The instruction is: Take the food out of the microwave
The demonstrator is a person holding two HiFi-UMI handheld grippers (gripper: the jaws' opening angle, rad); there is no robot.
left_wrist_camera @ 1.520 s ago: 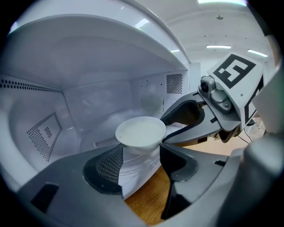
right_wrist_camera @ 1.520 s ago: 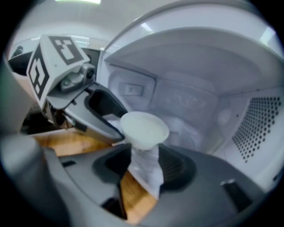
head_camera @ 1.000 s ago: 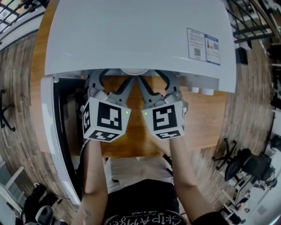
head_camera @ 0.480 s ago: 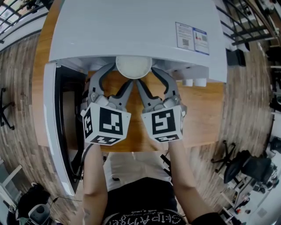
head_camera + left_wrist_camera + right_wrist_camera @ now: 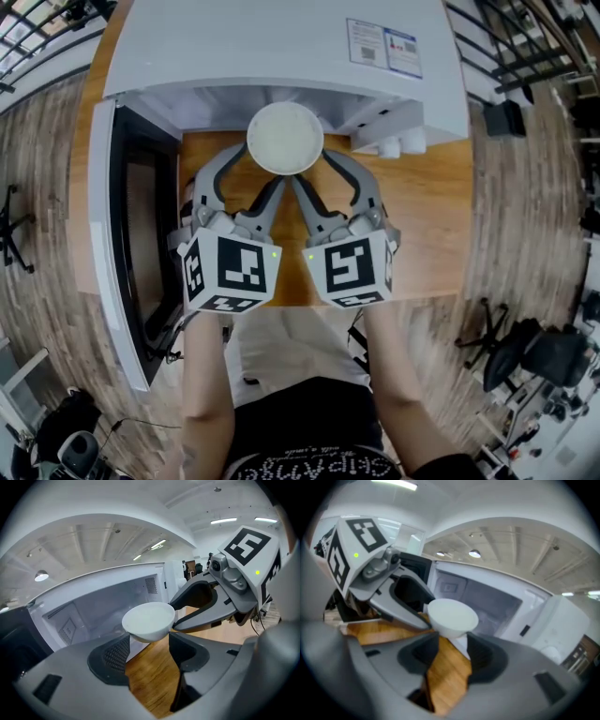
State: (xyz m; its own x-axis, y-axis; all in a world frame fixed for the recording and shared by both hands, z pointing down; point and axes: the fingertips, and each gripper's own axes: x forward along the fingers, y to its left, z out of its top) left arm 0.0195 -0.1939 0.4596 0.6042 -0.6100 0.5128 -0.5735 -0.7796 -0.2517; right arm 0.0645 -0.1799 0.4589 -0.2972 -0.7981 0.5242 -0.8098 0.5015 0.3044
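Observation:
A white bowl (image 5: 285, 138) with pale food in it hangs just outside the white microwave (image 5: 272, 47), above the wooden table (image 5: 417, 216). Both grippers carry it together. My left gripper (image 5: 261, 167) grips it from the left, one finger at its left edge and one under its base. My right gripper (image 5: 311, 169) mirrors that on the right. In the left gripper view the bowl (image 5: 149, 619) sits wedged between the fingertips of the left gripper (image 5: 149, 641), with the other gripper's finger touching its right side. The right gripper view shows the bowl (image 5: 452, 613) likewise above the right gripper (image 5: 452, 639).
The microwave door (image 5: 103, 234) stands swung open at the left, reaching past the table's front edge. Two white knobs (image 5: 398, 145) stick out at the microwave's front right. The cavity (image 5: 93, 606) behind the bowl looks bare. Office chairs stand on the wood floor around.
Both grippers have drawn back toward me with the bowl. A second ago it was hidden under the microwave's top; now it is fully outside the cavity.

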